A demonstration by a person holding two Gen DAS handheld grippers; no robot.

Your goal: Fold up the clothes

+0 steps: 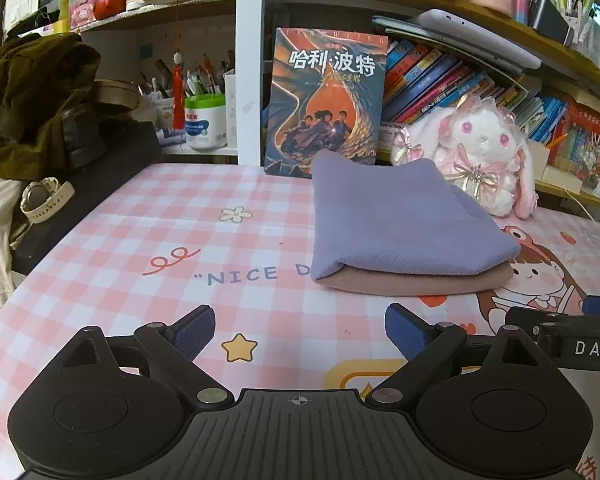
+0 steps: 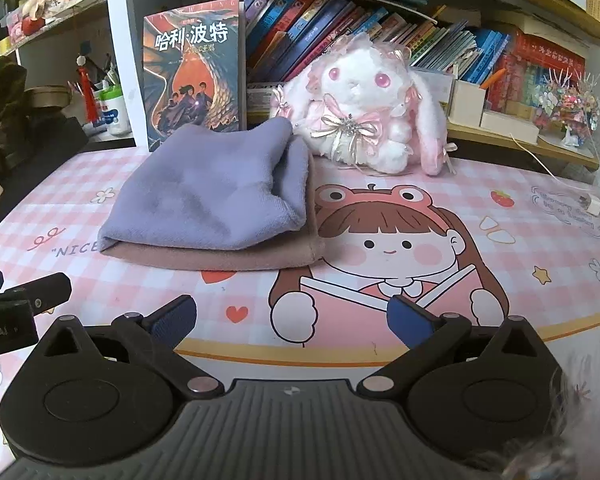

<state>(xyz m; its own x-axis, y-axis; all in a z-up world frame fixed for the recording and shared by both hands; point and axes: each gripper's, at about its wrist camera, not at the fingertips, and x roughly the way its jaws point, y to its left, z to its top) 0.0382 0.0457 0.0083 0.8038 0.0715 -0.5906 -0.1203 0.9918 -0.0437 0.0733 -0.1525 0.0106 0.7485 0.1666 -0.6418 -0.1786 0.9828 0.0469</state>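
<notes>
Both the left tongs (image 1: 300, 332) and the right tongs (image 2: 292, 322) hover released and empty over the near edge of the tabletop (image 1: 148, 240), side by side – the folded purple cloth (image 1: 400, 220) lies on a folded pink cloth (image 1: 420, 282) toward the far edge, bare pink-checked cover lying between
</notes>
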